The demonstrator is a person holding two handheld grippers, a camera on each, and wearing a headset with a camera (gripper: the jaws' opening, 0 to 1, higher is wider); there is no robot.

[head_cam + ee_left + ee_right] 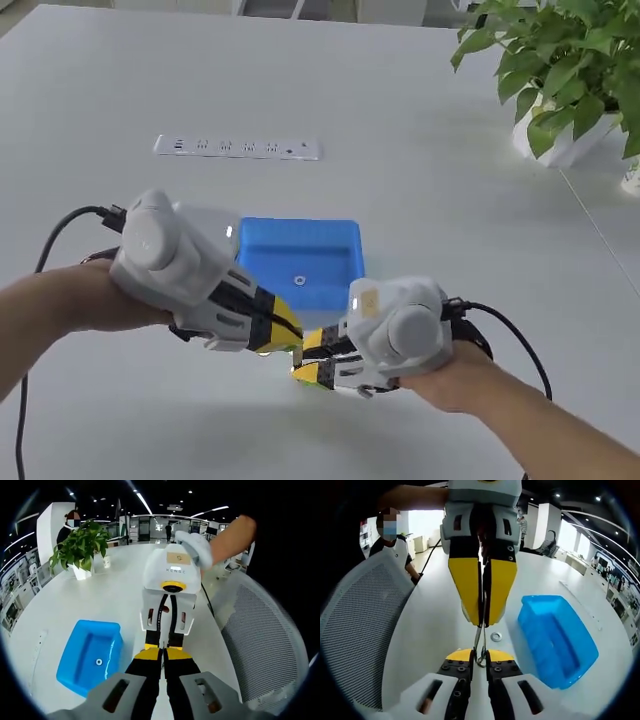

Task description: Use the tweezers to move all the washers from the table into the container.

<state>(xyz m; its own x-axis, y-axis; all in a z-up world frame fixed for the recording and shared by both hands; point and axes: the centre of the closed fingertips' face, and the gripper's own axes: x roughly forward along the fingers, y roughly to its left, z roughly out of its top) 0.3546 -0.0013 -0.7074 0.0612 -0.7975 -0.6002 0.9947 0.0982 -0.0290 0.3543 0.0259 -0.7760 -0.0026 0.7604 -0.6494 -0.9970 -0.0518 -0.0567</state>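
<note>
We hold the tweezers (481, 639) between two grippers, tip to tip.
The left gripper (483, 620) and right gripper (481, 657) both clamp them narrowly; one washer (496, 636) lies on the table (432, 630) beside the blue container (540, 600), and another washer (300, 281) lies inside.

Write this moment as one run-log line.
left gripper, right gripper: shut on tweezers | container: placed washer | table: loose washer

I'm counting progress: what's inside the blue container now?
One washer lies on the container floor; the rest seen is bare. In the head view the left gripper and right gripper cover its near edge.
</note>
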